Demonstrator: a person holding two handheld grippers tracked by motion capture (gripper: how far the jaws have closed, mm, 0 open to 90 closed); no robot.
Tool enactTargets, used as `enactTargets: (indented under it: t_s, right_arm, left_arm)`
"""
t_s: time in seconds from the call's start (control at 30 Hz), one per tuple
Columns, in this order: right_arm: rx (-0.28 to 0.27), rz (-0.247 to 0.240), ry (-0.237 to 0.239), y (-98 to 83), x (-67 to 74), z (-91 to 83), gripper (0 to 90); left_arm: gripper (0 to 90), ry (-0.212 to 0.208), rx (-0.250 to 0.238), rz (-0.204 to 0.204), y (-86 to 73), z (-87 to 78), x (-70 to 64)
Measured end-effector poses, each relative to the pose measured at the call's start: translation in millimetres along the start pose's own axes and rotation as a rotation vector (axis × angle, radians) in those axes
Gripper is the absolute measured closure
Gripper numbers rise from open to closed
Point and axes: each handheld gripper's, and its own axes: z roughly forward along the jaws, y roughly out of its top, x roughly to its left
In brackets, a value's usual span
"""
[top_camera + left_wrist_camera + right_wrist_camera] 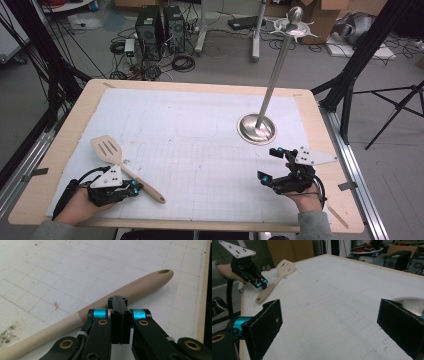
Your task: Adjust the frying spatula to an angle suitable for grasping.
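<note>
The left gripper (120, 315), jaws pressed together on nothing, hovers just above the handle of the pale wooden slotted spatula (121, 166), which lies flat on the table (60, 150) beneath it, seemingly lining up a grasp. The right gripper (272, 165) waits with jaws wide apart.

Even, soft room light falls from overhead, and the white gridded mat (200, 135) is bright without harsh glare. The polished steel stand with its round base (256, 128) beyond the right gripper (272, 164) catches a bright sheen. The black left gripper (120, 312) casts only a faint shadow. In the right gripper view the near black jaws are soft and out of focus; the high view is slightly grainy.
</note>
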Motion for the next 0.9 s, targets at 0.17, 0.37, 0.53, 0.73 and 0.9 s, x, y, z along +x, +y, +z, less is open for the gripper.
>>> enactTargets:
  t_s: [0.17, 0.37, 0.53, 0.73, 0.9]
  right_arm:
    - [0.001, -0.002, -0.003, -1.0, 0.5, -0.9, 5.2]
    - [-0.004, 0.001, -0.006, -1.8, 0.9, -3.2, 5.2]
    - [-0.001, 0.007, -0.009, -2.6, 0.8, -4.4, 5.2]
    - [0.007, 0.008, -0.014, -4.2, 0.6, -5.7, 5.2]
    - [0.006, 0.004, -0.021, -5.1, 0.3, -8.0, 5.2]
  left_arm:
    - [89.9, 0.007, 0.002, 0.009, 5.6, 6.8, 2.4]
    - [89.9, 0.025, 0.004, 0.045, 11.8, 15.4, 9.6]
    - [89.9, 0.044, 0.008, 0.041, 16.5, 21.2, 15.3]
    - [90.0, 0.061, 0.008, 0.031, 20.7, 27.6, 22.2]
    - [89.9, 0.078, 0.010, -0.001, 22.2, 28.8, 22.9]
